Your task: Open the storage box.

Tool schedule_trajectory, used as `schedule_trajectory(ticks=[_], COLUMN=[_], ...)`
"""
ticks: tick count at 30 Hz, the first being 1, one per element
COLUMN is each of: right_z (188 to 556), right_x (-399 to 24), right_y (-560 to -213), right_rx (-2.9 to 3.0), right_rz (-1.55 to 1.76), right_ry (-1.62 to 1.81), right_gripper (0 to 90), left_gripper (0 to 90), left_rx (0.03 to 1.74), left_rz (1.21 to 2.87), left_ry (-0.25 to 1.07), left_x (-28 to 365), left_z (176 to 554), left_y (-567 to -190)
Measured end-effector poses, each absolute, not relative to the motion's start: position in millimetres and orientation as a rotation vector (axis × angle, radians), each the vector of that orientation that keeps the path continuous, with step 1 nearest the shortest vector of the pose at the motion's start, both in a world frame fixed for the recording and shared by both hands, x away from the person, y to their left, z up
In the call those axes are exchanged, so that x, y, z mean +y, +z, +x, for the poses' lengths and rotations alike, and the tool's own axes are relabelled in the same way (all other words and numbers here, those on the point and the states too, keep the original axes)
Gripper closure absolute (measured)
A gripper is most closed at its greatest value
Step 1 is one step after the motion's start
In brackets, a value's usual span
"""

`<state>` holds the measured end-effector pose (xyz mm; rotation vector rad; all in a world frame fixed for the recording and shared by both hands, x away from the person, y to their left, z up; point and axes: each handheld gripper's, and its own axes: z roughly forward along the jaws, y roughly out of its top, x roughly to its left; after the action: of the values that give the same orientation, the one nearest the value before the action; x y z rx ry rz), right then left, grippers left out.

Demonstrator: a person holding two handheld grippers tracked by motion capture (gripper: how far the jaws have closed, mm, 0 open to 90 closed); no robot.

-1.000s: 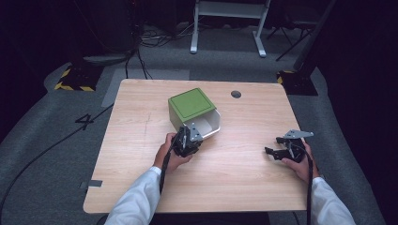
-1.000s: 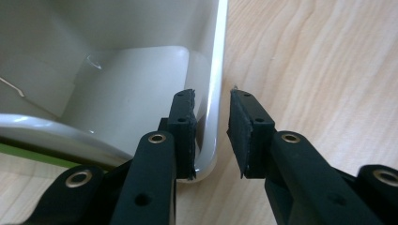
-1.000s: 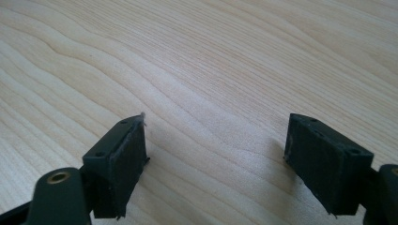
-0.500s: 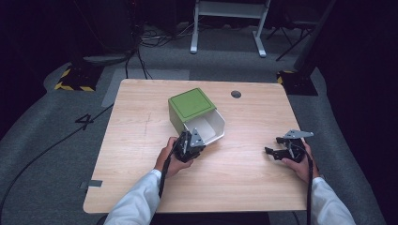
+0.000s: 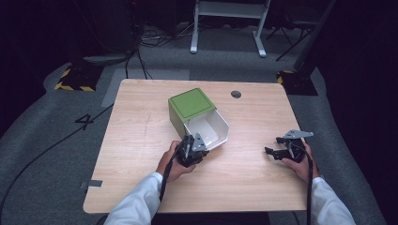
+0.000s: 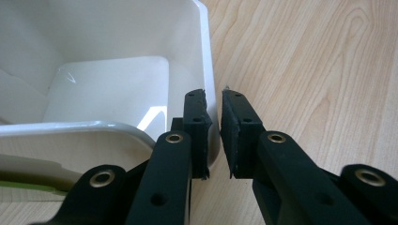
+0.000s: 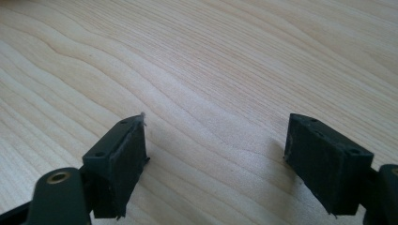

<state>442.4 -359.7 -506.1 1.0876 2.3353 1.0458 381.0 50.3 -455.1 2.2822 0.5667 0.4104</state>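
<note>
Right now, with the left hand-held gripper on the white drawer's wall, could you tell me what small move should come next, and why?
Probably keep pulling toward the person. The left hand-held gripper is shut on the drawer wall, and the drawer is only part way out of the green box. The right hand-held gripper is open over the table.

box (image 5: 190,107): green casing, dark outline on top | drawer (image 5: 209,131): glossy white | table (image 5: 141,140): pale wood grain, dark round grommet (image 5: 236,94) | grippers: black jaws | sleeves (image 5: 136,204): white | floor (image 5: 56,122): grey, yellow-black hazard stripes (image 5: 70,86)
</note>
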Motion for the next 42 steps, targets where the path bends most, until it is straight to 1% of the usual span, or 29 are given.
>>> schedule_trajectory(ticks=[23,42], right_z=[442.4,442.3], right_x=[-359.7,-359.6], right_y=[-506.2,-506.2], right_rx=[2.335,2.335], right_rz=[1.086,1.088], right_ry=[1.047,1.047], right_gripper=[20.9,20.9], left_gripper=[78.6,76.6], left_rx=[0.537,0.481], left_rz=[2.292,2.297], left_ry=[0.405,0.374], left_x=[40.1,31.3], left_z=[370.3,360.4], left_y=[-454.5,-452.0])
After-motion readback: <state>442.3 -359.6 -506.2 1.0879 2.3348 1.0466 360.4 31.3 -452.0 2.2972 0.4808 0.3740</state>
